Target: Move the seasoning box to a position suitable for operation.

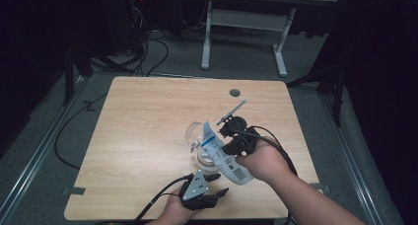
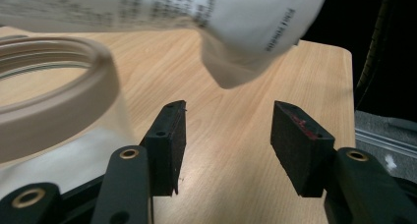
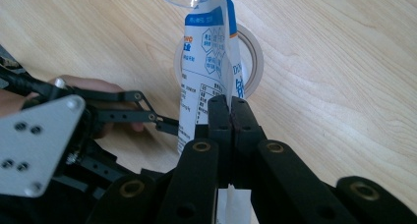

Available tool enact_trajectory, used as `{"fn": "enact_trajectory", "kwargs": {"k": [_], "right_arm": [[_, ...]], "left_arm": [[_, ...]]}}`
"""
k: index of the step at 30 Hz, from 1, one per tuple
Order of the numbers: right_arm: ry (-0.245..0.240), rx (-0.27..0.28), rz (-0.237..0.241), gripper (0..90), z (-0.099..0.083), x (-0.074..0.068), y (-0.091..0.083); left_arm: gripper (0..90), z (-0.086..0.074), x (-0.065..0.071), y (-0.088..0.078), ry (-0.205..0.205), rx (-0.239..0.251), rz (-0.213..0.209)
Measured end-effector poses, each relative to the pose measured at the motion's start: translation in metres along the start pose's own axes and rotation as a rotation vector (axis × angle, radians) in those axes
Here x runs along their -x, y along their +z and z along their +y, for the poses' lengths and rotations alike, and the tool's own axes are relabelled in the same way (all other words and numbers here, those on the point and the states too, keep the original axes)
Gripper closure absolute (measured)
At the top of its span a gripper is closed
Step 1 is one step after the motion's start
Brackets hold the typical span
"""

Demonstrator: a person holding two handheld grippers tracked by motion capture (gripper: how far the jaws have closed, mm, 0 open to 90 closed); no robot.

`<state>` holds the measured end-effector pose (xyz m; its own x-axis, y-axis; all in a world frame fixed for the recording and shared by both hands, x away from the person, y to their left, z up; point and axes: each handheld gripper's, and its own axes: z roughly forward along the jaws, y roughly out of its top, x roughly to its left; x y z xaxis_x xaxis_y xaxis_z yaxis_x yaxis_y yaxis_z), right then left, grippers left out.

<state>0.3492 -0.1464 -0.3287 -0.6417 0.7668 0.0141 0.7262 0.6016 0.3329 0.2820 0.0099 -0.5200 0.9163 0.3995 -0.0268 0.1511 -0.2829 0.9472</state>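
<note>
1 pouch (image 1: 223, 156), 1 jar (image 1: 203, 142), 2 hand-held grippers

High view: fixed above, looking fwd and down on the light wooden table (image 1: 148, 136). Both gripper views sit close, low; all share the white-and-blue printed pouch (image 3: 206, 71).

Left hand-held gripper (image 2: 223, 145) agape, right (image 3: 230, 116) clamped.
</note>
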Motion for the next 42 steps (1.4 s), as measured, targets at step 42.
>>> {"fn": "enact_trajectory", "kwargs": {"k": [42], "right_arm": [[0.014,0.003,-0.001,89.9,-0.018,0.009,0.002]], "left_arm": [[50.2,-0.035,-0.089,-0.107,-0.176,0.052,0.270]]}}
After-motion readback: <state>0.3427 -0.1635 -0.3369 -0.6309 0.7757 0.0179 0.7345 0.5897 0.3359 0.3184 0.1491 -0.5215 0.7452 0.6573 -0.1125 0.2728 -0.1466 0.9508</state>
